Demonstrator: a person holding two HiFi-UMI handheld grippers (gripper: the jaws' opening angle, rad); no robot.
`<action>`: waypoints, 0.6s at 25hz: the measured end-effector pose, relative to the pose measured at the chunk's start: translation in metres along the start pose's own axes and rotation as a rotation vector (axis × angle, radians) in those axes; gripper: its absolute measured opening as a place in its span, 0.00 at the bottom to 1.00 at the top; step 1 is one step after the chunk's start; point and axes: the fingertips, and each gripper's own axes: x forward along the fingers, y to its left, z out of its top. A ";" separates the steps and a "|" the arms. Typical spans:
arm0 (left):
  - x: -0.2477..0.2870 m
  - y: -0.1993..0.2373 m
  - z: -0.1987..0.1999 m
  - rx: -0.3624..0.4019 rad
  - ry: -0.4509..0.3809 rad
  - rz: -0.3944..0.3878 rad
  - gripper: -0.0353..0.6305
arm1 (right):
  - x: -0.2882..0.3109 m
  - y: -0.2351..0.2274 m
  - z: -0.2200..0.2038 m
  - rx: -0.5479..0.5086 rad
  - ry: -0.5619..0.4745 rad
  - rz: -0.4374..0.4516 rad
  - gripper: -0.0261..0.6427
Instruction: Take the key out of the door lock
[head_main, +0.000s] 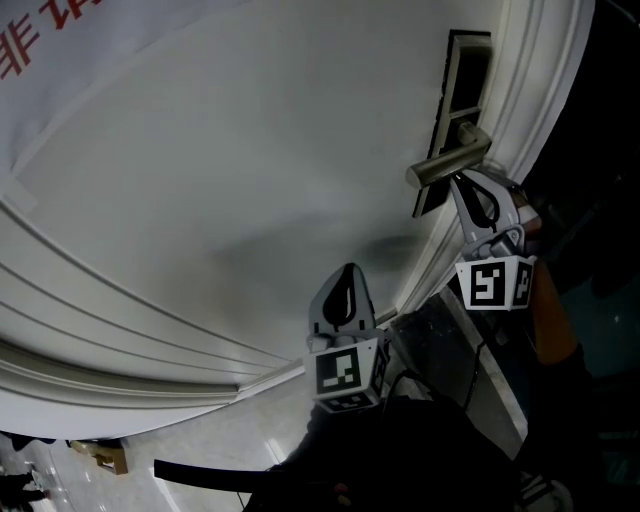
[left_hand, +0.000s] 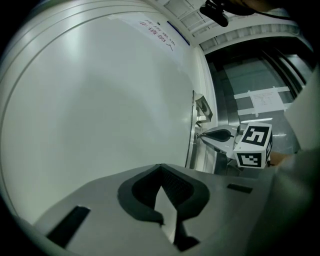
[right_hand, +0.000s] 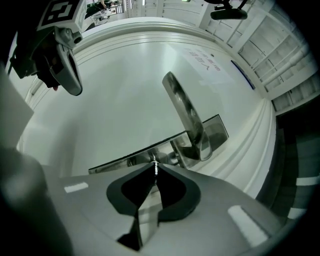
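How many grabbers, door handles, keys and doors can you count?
Grippers: 2, the left gripper and the right gripper
Door handle: 1
Key: 1, a thin toothed strip pinched at the right gripper's tips
Door: 1
Total: 5

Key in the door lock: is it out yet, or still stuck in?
Not out yet, I think. Done: the right gripper sits at the lock plate under the handle. In hand: its jaws are shut on a thin toothed piece, likely the key, against the plate. Left to do: pull it clear. The left gripper is shut on nothing, away from the lock.
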 end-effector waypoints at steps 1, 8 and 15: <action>0.000 -0.001 0.000 0.001 0.000 0.000 0.05 | 0.000 0.000 0.000 -0.004 0.001 0.004 0.07; 0.003 -0.003 0.001 0.024 -0.020 -0.002 0.05 | -0.001 0.001 0.000 -0.058 0.003 0.028 0.06; 0.003 -0.006 0.002 -0.009 -0.002 0.017 0.05 | -0.001 0.002 0.000 -0.163 0.011 0.048 0.06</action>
